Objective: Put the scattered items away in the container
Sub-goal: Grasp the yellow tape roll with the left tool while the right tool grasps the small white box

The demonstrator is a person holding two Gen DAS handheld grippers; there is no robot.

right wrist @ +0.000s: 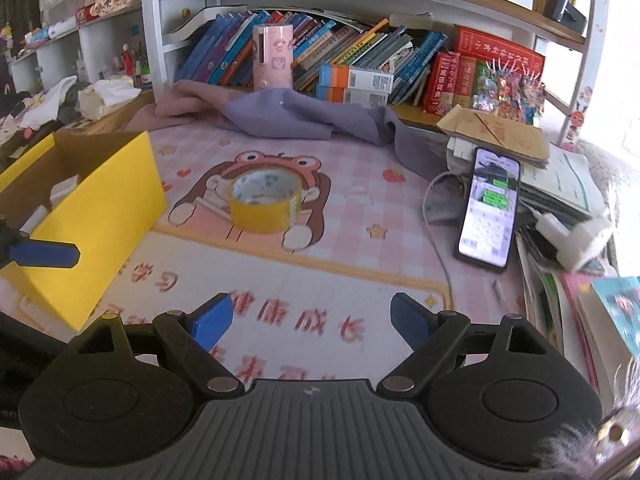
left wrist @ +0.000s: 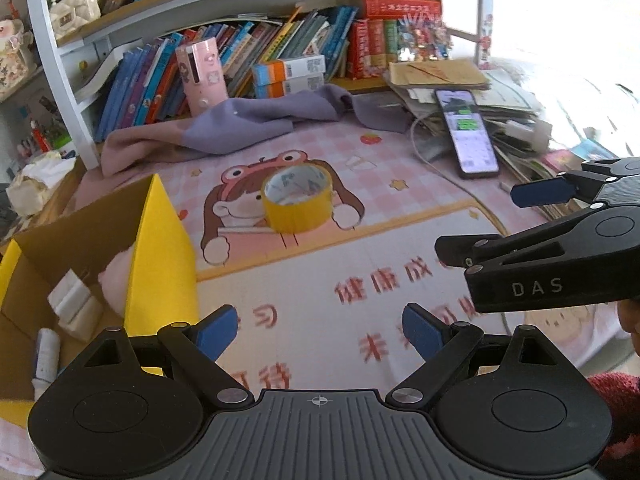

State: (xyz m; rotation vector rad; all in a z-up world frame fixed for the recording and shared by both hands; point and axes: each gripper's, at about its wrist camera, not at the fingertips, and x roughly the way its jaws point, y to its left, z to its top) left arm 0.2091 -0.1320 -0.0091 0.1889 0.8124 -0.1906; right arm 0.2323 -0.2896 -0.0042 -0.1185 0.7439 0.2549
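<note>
A roll of yellow tape lies flat on the pink cartoon desk mat, well ahead of both grippers. A yellow cardboard box stands open at the left, with several white items and something pink inside. My left gripper is open and empty over the mat, beside the box's corner. My right gripper is open too, with nothing between its blue pads; it shows from the side at the right of the left wrist view.
A crumpled purple-pink cloth lies behind the tape. A lit phone leans on a stack of papers and books at the right, with a white cable. Bookshelves and a pink cylinder line the back.
</note>
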